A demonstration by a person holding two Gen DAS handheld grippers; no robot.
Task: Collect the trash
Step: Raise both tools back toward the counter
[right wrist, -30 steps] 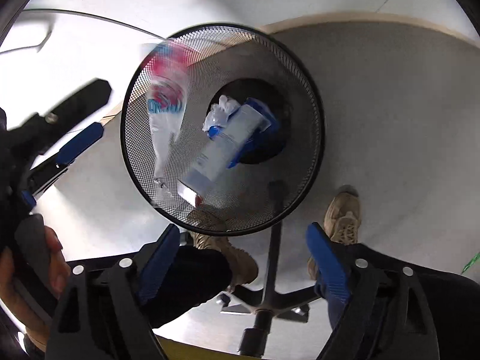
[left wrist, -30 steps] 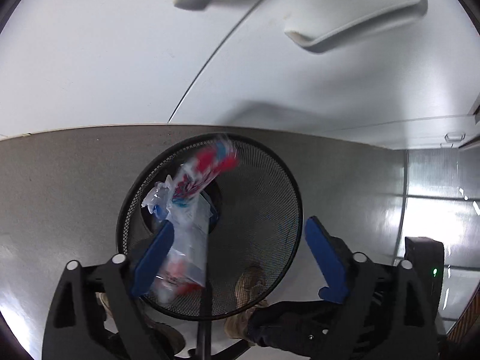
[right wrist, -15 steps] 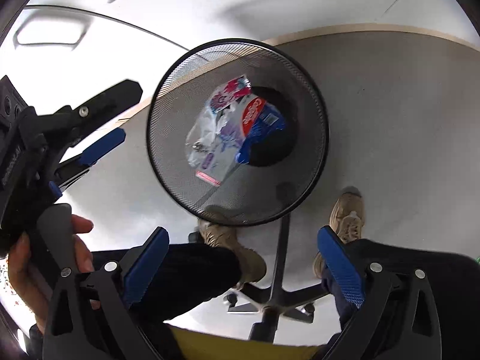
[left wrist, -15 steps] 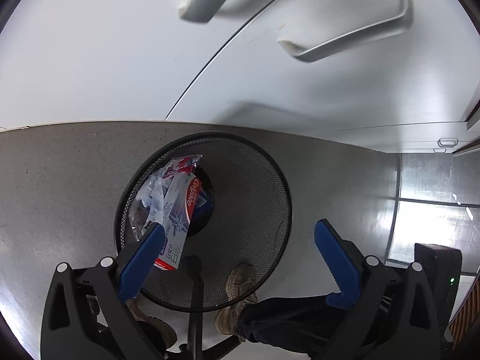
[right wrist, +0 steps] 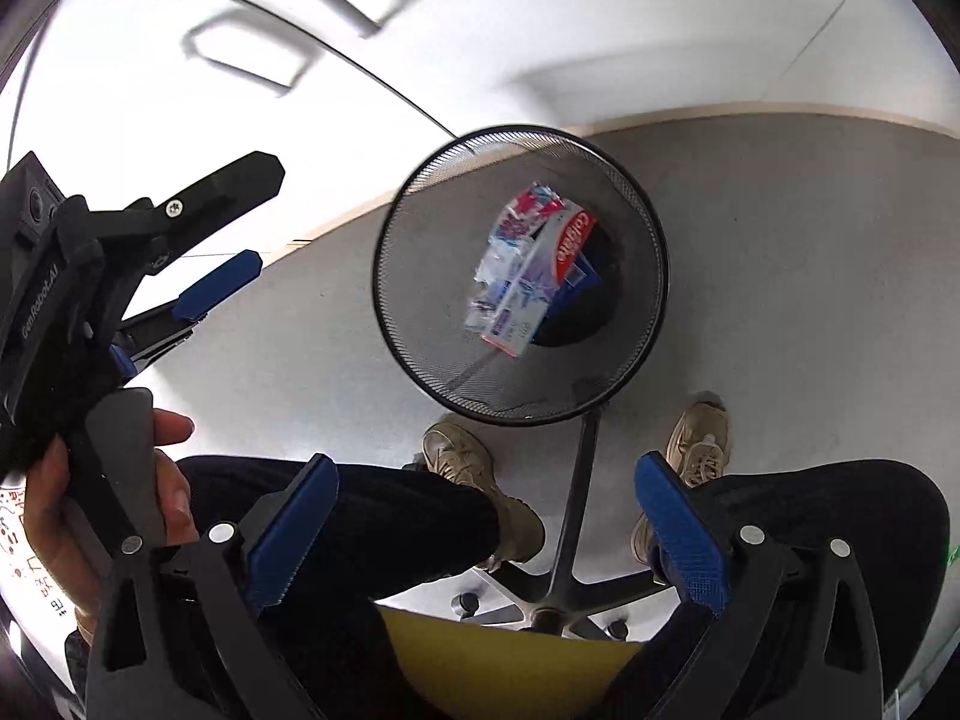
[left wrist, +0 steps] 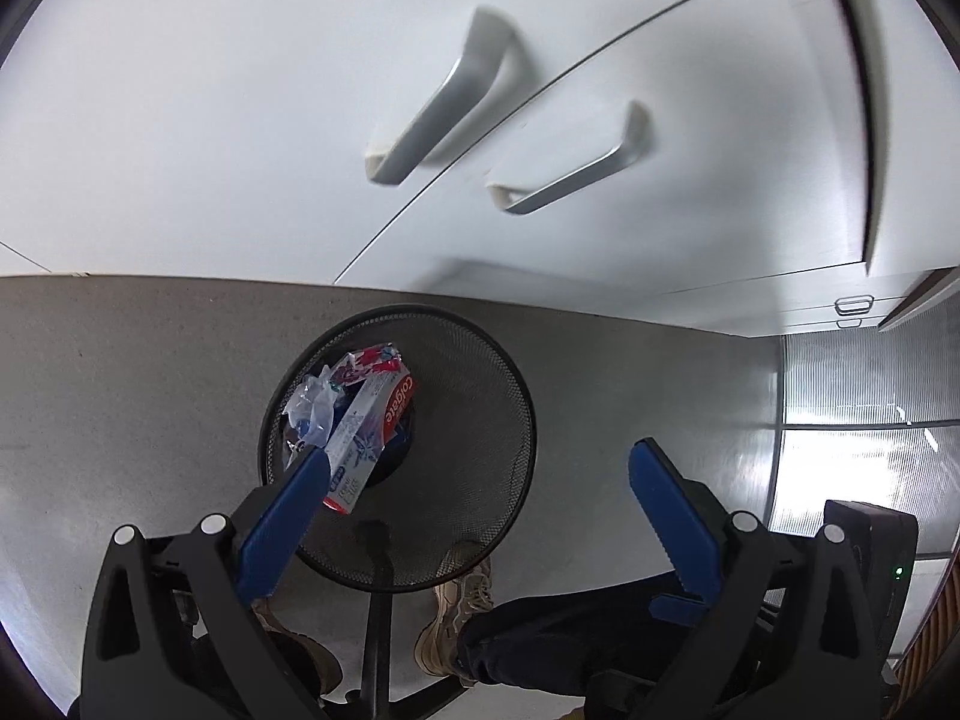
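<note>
A black wire-mesh wastebasket (left wrist: 468, 480) (right wrist: 414, 324) stands on the grey floor below me. Inside lie a Colgate toothpaste box (left wrist: 372, 426) (right wrist: 540, 282), a crumpled clear wrapper with red and blue print (left wrist: 318, 402) (right wrist: 510, 228) and a blue item under them. My left gripper (left wrist: 480, 468) is open and empty, high above the basket; it also shows at the left of the right wrist view (right wrist: 240, 210). My right gripper (right wrist: 486, 486) is open and empty, above the person's knees.
White cabinet doors with grey handles (left wrist: 432, 108) stand behind the basket. An office chair base (right wrist: 564, 588) and the person's legs and tan shoes (right wrist: 474, 462) are beside the basket. A black device with a green light (left wrist: 870, 552) sits at the right.
The wrapper dropped from the air into the basket and settled on the toothpaste box. Both grippers have risen away from the basket, which looks smaller now.
</note>
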